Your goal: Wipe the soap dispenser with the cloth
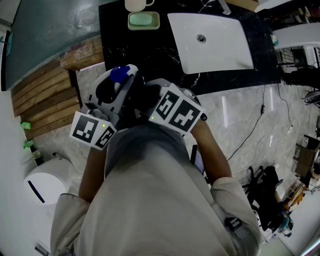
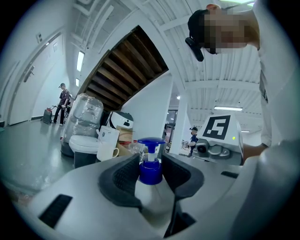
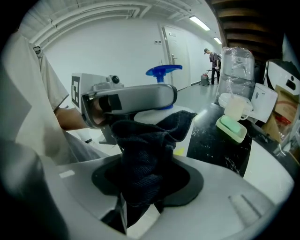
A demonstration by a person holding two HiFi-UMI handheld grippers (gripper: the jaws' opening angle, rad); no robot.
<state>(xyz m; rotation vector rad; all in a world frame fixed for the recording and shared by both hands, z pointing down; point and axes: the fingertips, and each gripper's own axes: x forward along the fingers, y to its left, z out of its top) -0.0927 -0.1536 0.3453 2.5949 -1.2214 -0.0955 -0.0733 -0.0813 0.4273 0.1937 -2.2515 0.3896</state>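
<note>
The soap dispenser [image 2: 150, 165], a white bottle with a blue pump, stands upright between the dark pads of my left gripper [image 2: 151, 172], which is shut on its body just below the neck. In the head view its blue pump [image 1: 118, 74] shows in front of the person's chest. My right gripper [image 3: 147, 177] is shut on a dark bunched cloth [image 3: 145, 150]. The cloth's upper edge reaches the white side of the dispenser [image 3: 152, 114], under the left gripper's jaw. In the head view the cloth [image 1: 143, 98] sits between the two grippers.
Beyond the grippers lies a black counter [image 1: 150, 50] with a white sink [image 1: 212, 42], a green soap dish [image 1: 143, 20] and a cream cup [image 1: 137, 4]. A white bin [image 1: 47, 182] stands at the lower left. Cables and gear lie on the floor at the right.
</note>
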